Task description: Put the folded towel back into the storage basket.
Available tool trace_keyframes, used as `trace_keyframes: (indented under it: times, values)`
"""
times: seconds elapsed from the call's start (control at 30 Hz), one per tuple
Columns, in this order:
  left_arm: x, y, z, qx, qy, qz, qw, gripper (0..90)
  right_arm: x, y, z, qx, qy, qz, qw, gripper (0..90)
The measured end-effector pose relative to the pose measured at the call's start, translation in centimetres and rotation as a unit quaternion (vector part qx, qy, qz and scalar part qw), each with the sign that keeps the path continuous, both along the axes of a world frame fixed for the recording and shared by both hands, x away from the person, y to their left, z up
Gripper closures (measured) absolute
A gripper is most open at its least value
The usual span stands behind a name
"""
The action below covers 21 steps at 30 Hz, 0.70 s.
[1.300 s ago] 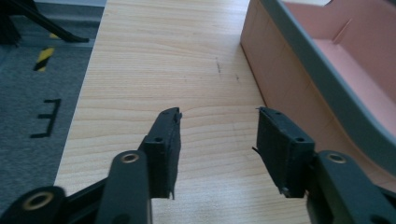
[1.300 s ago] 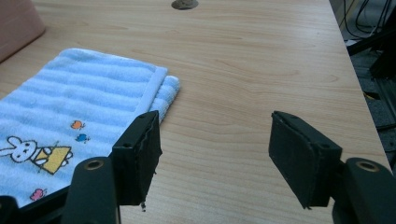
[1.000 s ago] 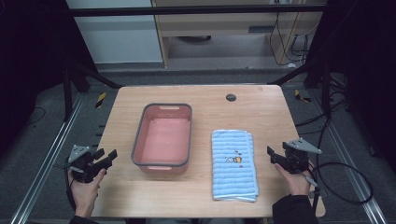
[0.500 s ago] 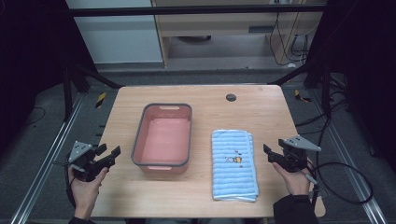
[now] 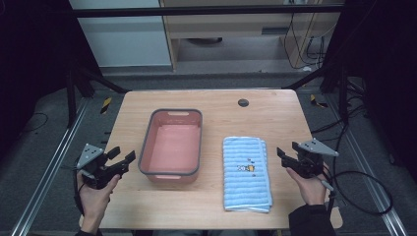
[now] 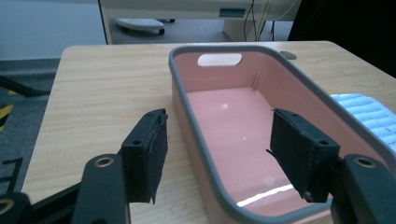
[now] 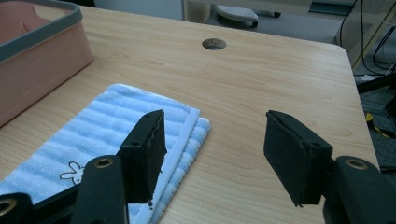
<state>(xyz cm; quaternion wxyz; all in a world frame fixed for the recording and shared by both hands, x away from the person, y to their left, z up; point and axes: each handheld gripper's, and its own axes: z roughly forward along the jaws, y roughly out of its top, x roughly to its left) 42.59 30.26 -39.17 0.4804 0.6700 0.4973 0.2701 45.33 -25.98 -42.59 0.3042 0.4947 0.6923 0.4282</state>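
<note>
The left gripper (image 5: 122,160), held in the person's left hand (image 5: 96,194) at the near left edge of the light wooden table (image 5: 216,103), has its two black jaws spread wide with nothing between the pads; they have just been opening further. In the left gripper view the left gripper (image 6: 219,154) looks along the near left corner of the pink rectangular plastic basin with a grey rim (image 6: 224,121), whose rim passes between the jaws without touching them. The basin (image 5: 172,142) stands upright at the middle of the table and holds nothing.

The right gripper (image 5: 287,155), in the person's right hand (image 5: 310,187) near the right edge of the table, also has its jaws apart and grips nothing, though they have just been closing a little. In the right gripper view the right gripper (image 7: 215,154) hangs above the far right corner of the folded light blue striped towel with a small rabbit picture (image 7: 93,149). The towel (image 5: 246,172) lies flat just right of the basin, apart from it. A round cable hole (image 5: 243,103) sits in the table's far part.
</note>
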Motion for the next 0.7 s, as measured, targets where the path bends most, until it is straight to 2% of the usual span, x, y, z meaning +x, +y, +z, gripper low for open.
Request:
trace_keyframes:
  times: [0.17, 0.4, 0.7]
  values:
    - [0.2, -1.3, 0.5, 0.008, -0.004, -0.014, 0.9999, 36.3, 0.1, 0.0, 0.3, 0.001, 0.002, 0.003, 1.0000, 40.8]
    - [0.5, -3.8, 0.9, 0.011, -0.011, -0.033, 0.9993, 36.4, 0.3, -0.1, 1.6, 0.007, -0.001, 0.015, 0.9999, 42.9]
    - [0.8, -6.8, 1.4, 0.017, -0.020, -0.061, 0.9978, 37.0, 0.4, -0.2, 2.4, 0.008, -0.005, 0.013, 0.9999, 43.1]
